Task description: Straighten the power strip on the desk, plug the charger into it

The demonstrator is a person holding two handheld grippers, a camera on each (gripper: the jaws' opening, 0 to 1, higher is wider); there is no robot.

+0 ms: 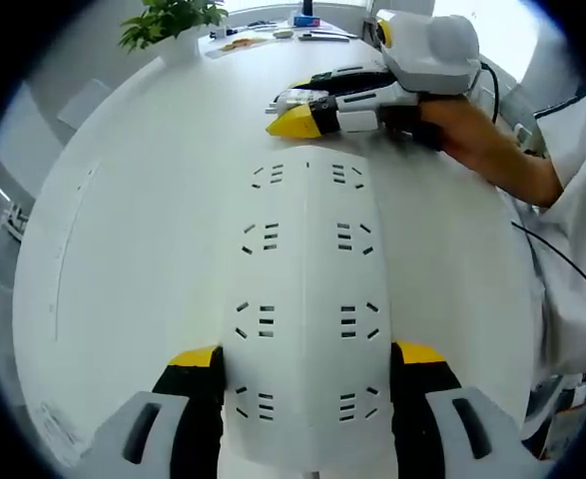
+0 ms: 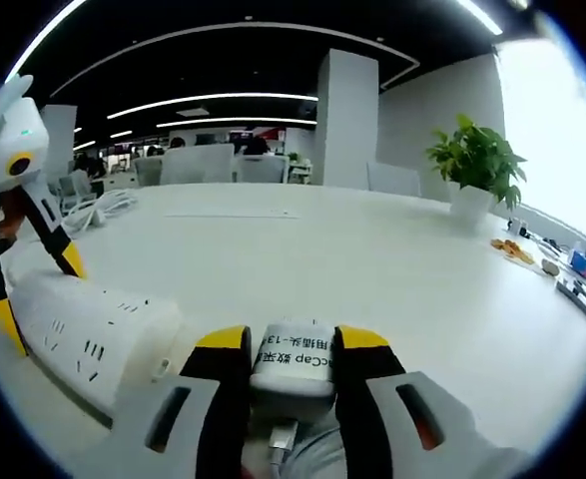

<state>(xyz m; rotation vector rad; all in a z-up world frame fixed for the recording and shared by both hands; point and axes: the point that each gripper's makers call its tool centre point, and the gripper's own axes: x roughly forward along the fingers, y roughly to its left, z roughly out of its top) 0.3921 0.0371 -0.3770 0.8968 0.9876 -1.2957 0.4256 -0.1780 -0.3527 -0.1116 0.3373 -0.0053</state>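
Left gripper (image 1: 307,374) pinches the power strip (image 1: 307,289); right gripper (image 2: 291,361) holds the charger (image 2: 293,361) just beyond the strip's far end.

One power strip lies flat on the white counter (image 1: 143,200), well in from its edges, left fingers (image 1: 198,384) pressed against both long sides at its near end. Eight outlet groups counted, two columns of four. One charger, labelled, clamped between the right fingers (image 2: 223,364), near the strip but apart. One potted plant (image 2: 477,165) at the far counter edge. Risks, as judged: the strip could pivot under the side pinch if the charger pushes off-centre; prongs are hidden, so misalignment with the slots is likely.
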